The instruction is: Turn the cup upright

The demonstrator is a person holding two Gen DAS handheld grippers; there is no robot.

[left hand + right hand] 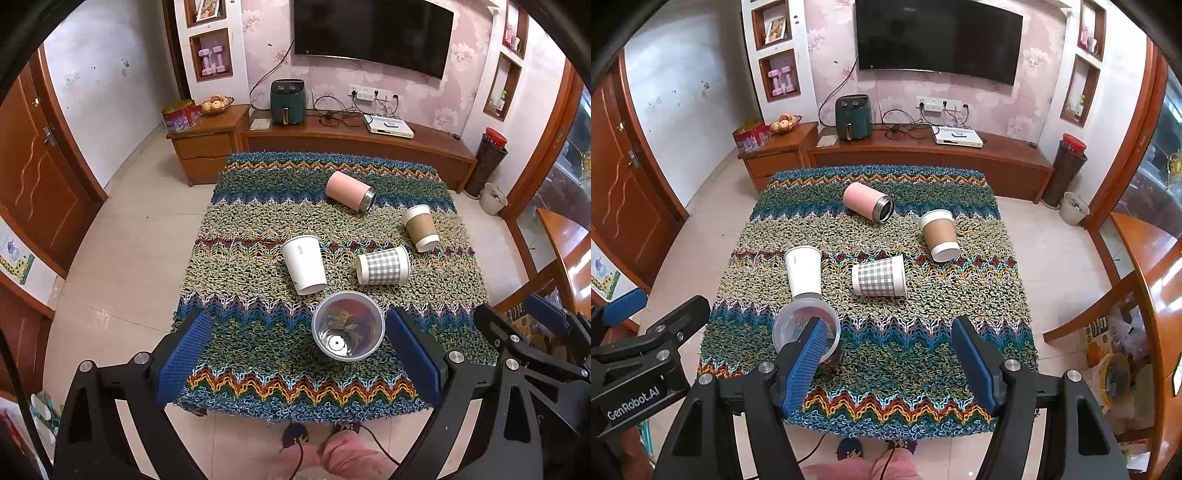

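A clear plastic cup [347, 325] stands upright on the knitted cloth [258, 354] near the front edge; it also shows in the right wrist view [798, 325], partly behind my right gripper's left finger [807, 365]. My left gripper [299, 354] is open, its pads either side of the clear cup, not touching. My right gripper [894, 363] is open and empty, to the right of that cup. A white cup [303, 264], a checked cup [383, 265], a brown-sleeved cup [420, 228] and a pink steel tumbler [349, 191] lie on their sides farther back.
The cloth covers a low table with tiled floor [122, 258] around it. A TV cabinet [354, 136] stands behind, a wooden table edge [1152, 295] at the right. The person's knees [332, 458] are at the front edge.
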